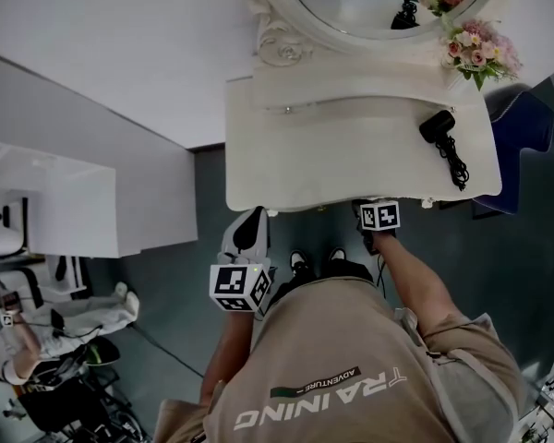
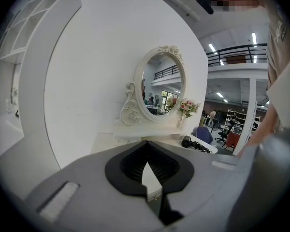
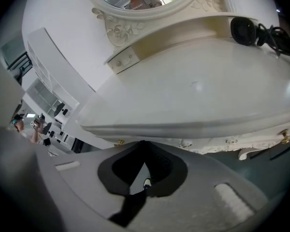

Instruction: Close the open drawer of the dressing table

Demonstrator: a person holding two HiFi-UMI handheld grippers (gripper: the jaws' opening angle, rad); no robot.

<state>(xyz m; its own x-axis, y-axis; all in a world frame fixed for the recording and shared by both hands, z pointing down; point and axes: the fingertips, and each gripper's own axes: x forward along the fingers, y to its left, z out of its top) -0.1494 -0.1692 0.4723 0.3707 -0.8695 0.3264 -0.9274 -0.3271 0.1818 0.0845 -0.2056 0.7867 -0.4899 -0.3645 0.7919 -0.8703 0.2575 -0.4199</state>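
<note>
The white dressing table [image 1: 351, 155] with its oval mirror [image 1: 379, 7] stands in front of me. Along its front edge I see small knobs [image 1: 320, 209], and no drawer juts out past the top in the head view. A small drawer front [image 3: 122, 60] with a knob sits in the raised back shelf; I cannot tell whether it is pulled out. My left gripper [image 1: 249, 224] hangs shut and empty just off the table's front left corner, also seen as [image 2: 146, 153]. My right gripper [image 1: 367, 209] is shut and empty at the front edge, just below the tabletop [image 3: 142, 149].
A black hair dryer [image 1: 440, 129] with a coiled cord lies on the right of the tabletop. A pink flower bouquet [image 1: 480, 52] stands by the mirror. A white wall and low white shelf [image 1: 65, 201] are to the left, a blue chair [image 1: 526, 127] to the right. My shoes [image 1: 316, 261] are on the grey floor.
</note>
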